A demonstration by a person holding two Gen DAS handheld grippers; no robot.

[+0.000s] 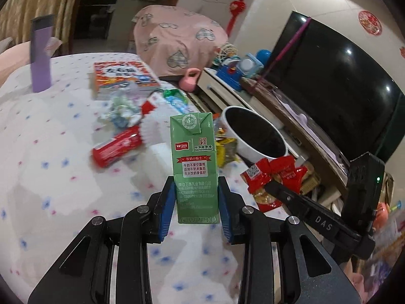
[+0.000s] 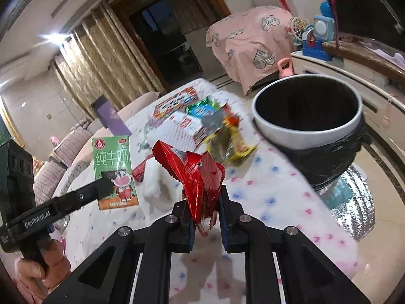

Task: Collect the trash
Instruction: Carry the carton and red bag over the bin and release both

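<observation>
My left tool (image 1: 195, 200) at bottom centre is closed to a narrow gap on a green carton (image 1: 194, 162), its blue pads (image 1: 167, 210) pressing both sides; the carton stands upright and lifted clear of the desk (image 1: 50, 177). My right tool (image 2: 206, 211) is nearly closed, pinching a crumpled red wrapper (image 2: 195, 174) at bottom centre of its view, also clear of the cloth. Beyond, mid-frame, more trash (image 2: 202, 126) lies scattered on the dotted white cloth: a red tube (image 1: 116, 147), yellow and green wrappers, a book (image 1: 121, 78). A purple box (image 1: 40, 53) stands upper left. At right, the bin (image 2: 307, 131), white-rimmed with a black liner, sits beside the desk edge. Further back: a pink heart-print cover (image 1: 177, 38), curtains (image 2: 101, 63), and a dark TV (image 1: 336, 81) at upper right.
</observation>
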